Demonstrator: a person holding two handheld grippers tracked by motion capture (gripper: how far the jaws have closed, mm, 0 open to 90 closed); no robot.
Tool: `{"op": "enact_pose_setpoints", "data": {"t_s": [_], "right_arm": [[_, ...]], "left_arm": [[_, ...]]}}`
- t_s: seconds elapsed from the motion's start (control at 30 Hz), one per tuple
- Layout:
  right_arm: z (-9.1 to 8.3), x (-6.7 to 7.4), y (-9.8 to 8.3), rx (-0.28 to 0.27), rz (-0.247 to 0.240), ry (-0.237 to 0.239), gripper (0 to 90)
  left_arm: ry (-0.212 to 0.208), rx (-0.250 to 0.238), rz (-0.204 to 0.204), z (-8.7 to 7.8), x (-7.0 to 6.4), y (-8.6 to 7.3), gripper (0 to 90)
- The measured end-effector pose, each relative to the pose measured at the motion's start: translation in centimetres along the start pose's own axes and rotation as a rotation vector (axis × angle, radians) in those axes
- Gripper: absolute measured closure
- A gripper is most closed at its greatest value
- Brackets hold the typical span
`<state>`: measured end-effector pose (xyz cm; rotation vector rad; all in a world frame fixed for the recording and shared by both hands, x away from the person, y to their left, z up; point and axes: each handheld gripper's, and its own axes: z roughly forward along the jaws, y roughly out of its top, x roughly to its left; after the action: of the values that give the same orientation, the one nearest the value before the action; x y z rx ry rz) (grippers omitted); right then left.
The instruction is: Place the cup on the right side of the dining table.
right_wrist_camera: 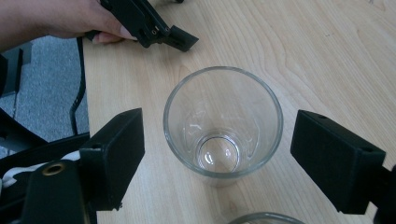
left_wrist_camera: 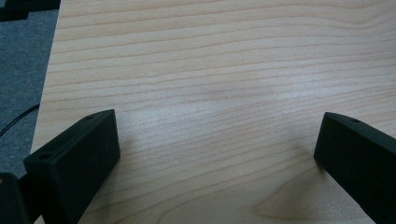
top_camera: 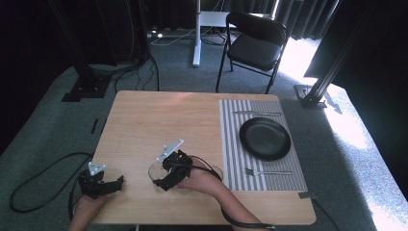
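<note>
2 grippers are at the near edge of the tabletop. The right gripper has its jaws apart on either side of an upright, empty clear glass, touching neither wall; this reads as alignment for a grasp. A second glass rim shows just beside it. The left gripper idles with jaws wide apart over bare wood, holding nothing (likely parked clear of the work). To the right, a striped placemat carries a black plate, with a fork nearer and a knife beyond. The light woodgrain tabletop stands on grey carpet, with a black chair beyond and dark curtains.
</note>
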<state>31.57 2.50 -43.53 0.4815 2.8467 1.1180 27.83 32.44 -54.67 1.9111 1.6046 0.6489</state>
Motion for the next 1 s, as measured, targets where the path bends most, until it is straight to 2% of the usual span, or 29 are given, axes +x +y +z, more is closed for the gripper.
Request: {"op": "enact_pose_setpoints", "data": {"t_s": [0.13, 0.43, 0.63, 0.73, 0.83, 1.0], "right_arm": [[0.3, 0.1, 0.5, 0.032, -0.003, -0.019, 17.2], [1.6, 0.3, 1.4, 0.116, -0.023, -0.028, 17.9], [2.3, 0.3, 1.7, 0.187, -0.007, -0.054, 19.6], [2.6, 0.5, 1.9, 0.201, -0.015, -0.067, 19.9], [2.9, 0.7, 2.1, 0.214, -0.022, -0.087, 27.8], [3.0, 0.8, 2.3, 0.223, -0.039, -0.099, 28.2]], "left_arm": [[0.0, 0.0, 0.0, 0.0, 0.0, 0.0, 0.6], [0.0, 0.0, 0.0, 0.0, 0.0, 0.0, 0.6], [0.0, -0.001, 0.0, 0.0, 0.0, 0.0, 0.5], [0.0, -0.001, 0.0, 0.0, 0.0, 0.0, 0.6], [0.0, -0.001, -0.001, 0.0, 0.0, 0.0, 0.6], [0.0, -0.001, -0.001, 0.0, 0.0, 0.0, 0.5]]}}
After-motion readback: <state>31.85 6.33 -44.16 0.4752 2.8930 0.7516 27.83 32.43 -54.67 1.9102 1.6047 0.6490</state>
